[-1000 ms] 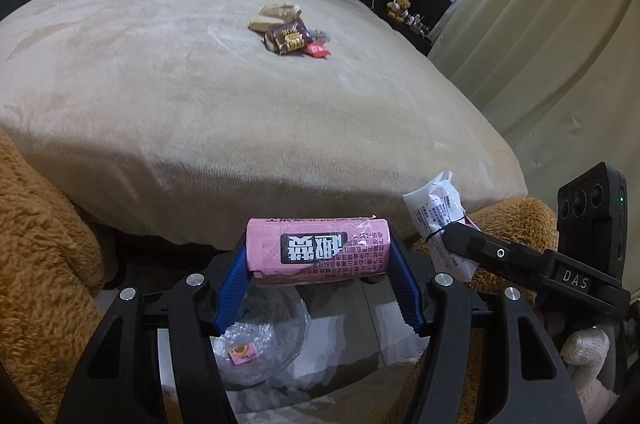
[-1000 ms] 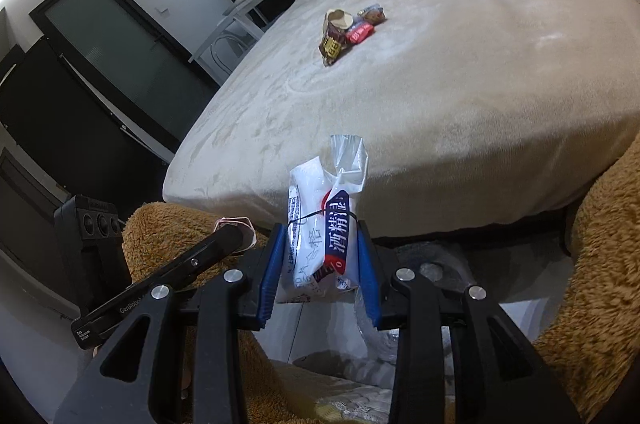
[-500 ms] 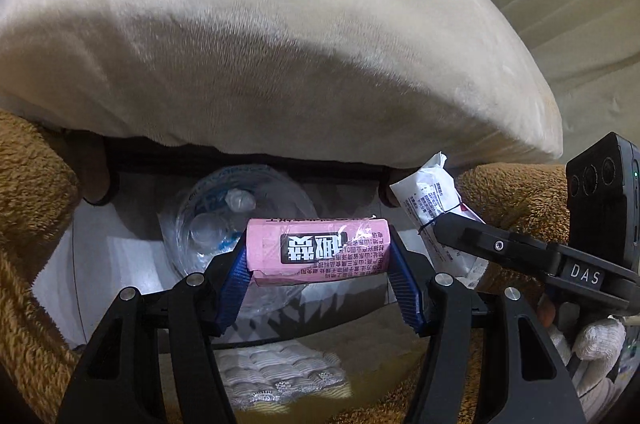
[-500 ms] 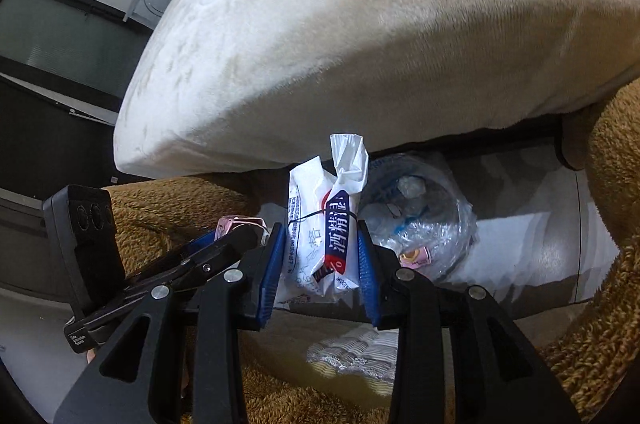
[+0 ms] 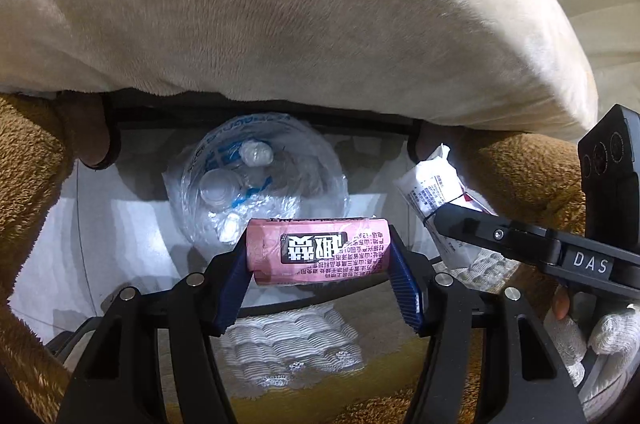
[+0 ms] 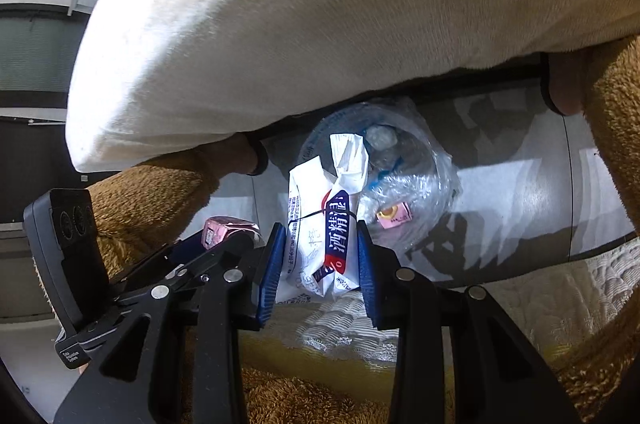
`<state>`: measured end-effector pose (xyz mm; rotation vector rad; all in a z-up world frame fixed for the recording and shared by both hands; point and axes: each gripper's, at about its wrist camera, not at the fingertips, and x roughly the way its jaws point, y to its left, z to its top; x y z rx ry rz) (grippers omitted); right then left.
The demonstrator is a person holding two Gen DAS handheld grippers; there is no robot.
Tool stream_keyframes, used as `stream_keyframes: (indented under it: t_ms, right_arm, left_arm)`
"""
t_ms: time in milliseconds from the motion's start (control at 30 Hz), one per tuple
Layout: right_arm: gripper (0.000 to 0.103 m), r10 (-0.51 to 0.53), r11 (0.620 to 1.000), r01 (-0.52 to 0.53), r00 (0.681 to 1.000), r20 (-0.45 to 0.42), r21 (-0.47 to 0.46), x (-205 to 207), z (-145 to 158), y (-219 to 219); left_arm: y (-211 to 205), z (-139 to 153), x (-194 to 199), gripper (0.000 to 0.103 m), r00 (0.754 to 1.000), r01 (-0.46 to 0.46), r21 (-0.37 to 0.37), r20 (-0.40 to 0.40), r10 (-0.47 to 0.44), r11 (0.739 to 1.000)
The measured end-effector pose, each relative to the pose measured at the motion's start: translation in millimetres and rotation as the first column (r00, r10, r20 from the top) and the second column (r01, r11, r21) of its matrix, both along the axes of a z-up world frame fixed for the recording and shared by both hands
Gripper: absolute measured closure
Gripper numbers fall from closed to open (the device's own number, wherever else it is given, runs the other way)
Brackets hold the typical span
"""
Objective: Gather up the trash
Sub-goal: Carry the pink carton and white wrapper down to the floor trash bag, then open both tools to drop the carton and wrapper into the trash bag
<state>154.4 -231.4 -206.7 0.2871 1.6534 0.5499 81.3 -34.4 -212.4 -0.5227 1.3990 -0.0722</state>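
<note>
My left gripper (image 5: 318, 258) is shut on a pink snack wrapper (image 5: 318, 250), held crosswise just above the near rim of a trash bin lined with a clear plastic bag (image 5: 256, 176). My right gripper (image 6: 320, 256) is shut on a white and blue wipes packet (image 6: 320, 224), held over the same bin (image 6: 404, 184). The bin holds crumpled plastic, a small cup and a pink item (image 6: 394, 216). The right gripper with its packet (image 5: 436, 192) shows at the right of the left wrist view; the left gripper's pink wrapper (image 6: 222, 228) shows at the left of the right wrist view.
The cream blanket-covered bed (image 5: 300, 16) overhangs the bin from above. Brown fuzzy legs (image 5: 28, 160) flank the bin on both sides (image 6: 612, 128). A white patterned mat (image 5: 288, 348) lies on the floor below the grippers. A white-gloved hand (image 5: 600, 340) holds the right gripper.
Both grippers have tilted down from the bed top towards the floor. The lined bin has come into fuller view, now directly under both held items. Grips unchanged.
</note>
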Motion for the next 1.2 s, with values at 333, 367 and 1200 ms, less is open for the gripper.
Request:
stream_keyframes:
  t_ms: [333, 367, 1200]
  right_arm:
    - [0.067, 0.007, 0.999, -0.01, 0.996, -0.087, -0.037, -0.4, -26.7, 8.9]
    - [0.067, 0.006, 0.999, -0.009, 0.996, -0.088, -0.04, 0.2, -28.0, 8.0]
    - [0.046, -0.035, 0.999, 0.035, 0.996, -0.086, -0.002, 1.9, -20.0, 3.3]
  left_arm:
    - [5.2, -23.2, 1.3, 0.042, 0.996, -0.006, -0.012, -0.089, 0.004, 1.0]
    - [5.7, -24.6, 1.4, 0.042, 0.995, -0.009, -0.013, -0.098, 0.007, 1.0]
    - [2.7, -27.3, -0.6, 0.03, 0.994, 0.009, -0.009, -0.112, -0.01, 1.0]
